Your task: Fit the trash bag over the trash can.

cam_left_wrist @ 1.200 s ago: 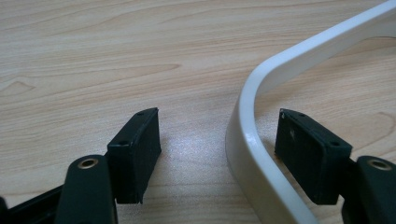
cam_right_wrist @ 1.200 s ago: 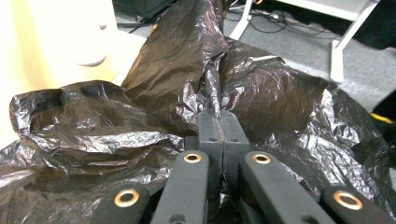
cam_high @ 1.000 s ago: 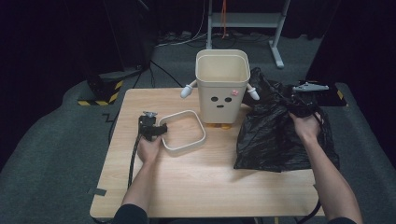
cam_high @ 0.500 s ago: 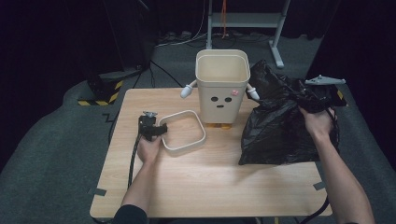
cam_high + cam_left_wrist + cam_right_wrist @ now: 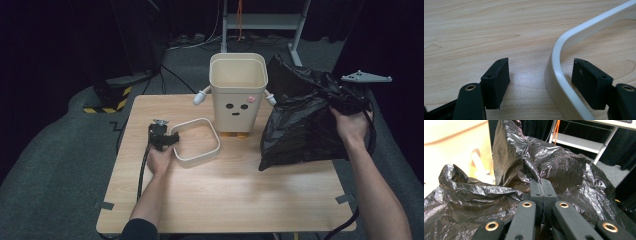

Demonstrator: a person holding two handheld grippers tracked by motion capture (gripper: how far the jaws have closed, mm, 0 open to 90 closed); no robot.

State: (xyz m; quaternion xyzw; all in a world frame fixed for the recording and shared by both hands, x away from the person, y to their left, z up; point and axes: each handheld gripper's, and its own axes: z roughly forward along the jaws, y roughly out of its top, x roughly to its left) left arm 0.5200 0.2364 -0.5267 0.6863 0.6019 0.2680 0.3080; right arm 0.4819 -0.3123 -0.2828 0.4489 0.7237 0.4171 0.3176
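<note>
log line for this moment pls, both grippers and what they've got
left gripper: open, astride white ring frame rim | right gripper: shut on black bin bag, lifted | bin: upright, unlined

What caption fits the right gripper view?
Right gripper shut on crinkled black plastic bag, cream bin behind.

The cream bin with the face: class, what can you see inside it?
The bin stands open, with bare cream inner walls showing and no liner. Its bottom is hidden by the front wall. The black bag hangs beside it, pinched in the right gripper.
</note>
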